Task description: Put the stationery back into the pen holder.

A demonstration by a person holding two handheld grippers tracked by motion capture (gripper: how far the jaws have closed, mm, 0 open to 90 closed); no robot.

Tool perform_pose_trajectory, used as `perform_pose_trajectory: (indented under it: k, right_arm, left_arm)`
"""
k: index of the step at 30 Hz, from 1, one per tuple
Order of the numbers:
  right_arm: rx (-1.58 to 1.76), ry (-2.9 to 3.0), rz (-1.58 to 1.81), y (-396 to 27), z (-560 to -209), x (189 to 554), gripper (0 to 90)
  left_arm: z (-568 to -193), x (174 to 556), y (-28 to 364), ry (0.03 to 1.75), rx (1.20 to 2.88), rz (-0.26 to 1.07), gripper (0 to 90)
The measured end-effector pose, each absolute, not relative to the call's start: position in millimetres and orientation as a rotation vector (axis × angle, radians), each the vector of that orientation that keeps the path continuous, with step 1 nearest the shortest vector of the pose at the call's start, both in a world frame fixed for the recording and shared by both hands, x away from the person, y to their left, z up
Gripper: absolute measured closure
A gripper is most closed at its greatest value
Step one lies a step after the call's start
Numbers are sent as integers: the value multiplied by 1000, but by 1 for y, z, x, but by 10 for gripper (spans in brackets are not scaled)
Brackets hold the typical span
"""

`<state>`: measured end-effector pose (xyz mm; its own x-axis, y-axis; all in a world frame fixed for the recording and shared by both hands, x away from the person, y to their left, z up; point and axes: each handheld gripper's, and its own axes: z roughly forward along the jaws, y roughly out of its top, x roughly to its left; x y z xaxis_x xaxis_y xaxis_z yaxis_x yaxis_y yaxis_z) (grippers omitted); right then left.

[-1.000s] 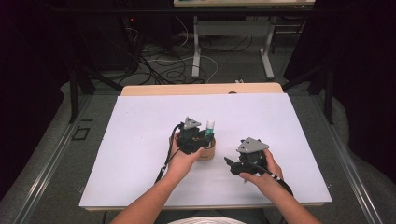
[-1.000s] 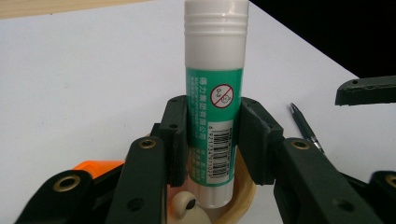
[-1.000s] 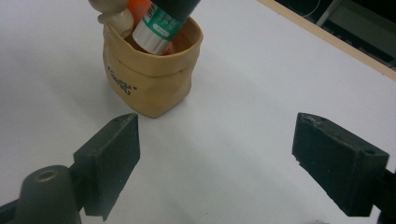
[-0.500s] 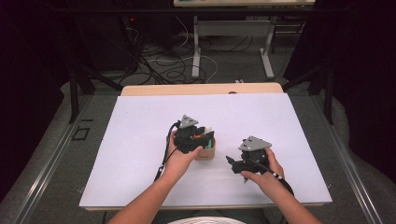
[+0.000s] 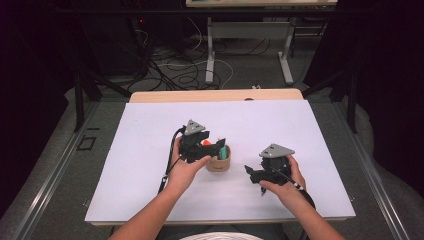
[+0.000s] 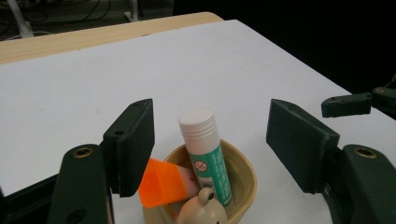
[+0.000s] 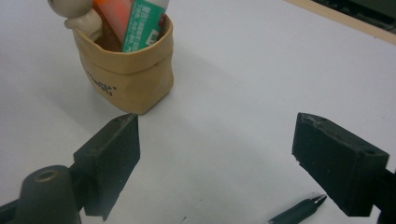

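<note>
A small tan bag-shaped cup (image 5: 218, 164) stands mid-table. In it lean a green-and-white glue stick (image 6: 205, 156) and an orange tube (image 6: 163, 183), with a beige figure's head (image 6: 201, 212) at its near rim. My left gripper (image 5: 220, 146) hovers just above the cup, open, its jaws on either side of the glue stick's cap without touching it (image 6: 212, 123). My right gripper (image 5: 251, 173) sits low to the right of the cup, open and empty (image 7: 222, 140), pointing toward the cup (image 7: 126, 70).
A dark pen tip (image 7: 299, 212) lies on the white table top (image 5: 140, 150) below my right gripper's jaws. The table's wooden back edge (image 5: 215, 95) runs behind. Cables and table legs (image 5: 210, 50) lie on the floor beyond.
The glue stick, first upright at my left gripper's jaws above the cup, has gone down into the cup and now leans there. The right gripper has barely moved.
</note>
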<state>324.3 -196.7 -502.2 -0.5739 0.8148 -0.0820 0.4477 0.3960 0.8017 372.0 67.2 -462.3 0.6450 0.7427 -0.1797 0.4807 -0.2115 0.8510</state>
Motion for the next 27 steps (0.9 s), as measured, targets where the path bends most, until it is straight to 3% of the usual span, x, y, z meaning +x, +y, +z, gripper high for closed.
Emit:
perform_pose_trajectory:
  k: [21, 27]
  right_arm:
    - [1439, 2105, 1095, -228, -505, 344, 109]
    - [1477, 2094, 1129, -231, -498, 348, 156]
  left_arm:
    - [-455, 361, 95, 981, 1874, 333, 297]
    - [-456, 360, 108, 1016, 1850, 298, 294]
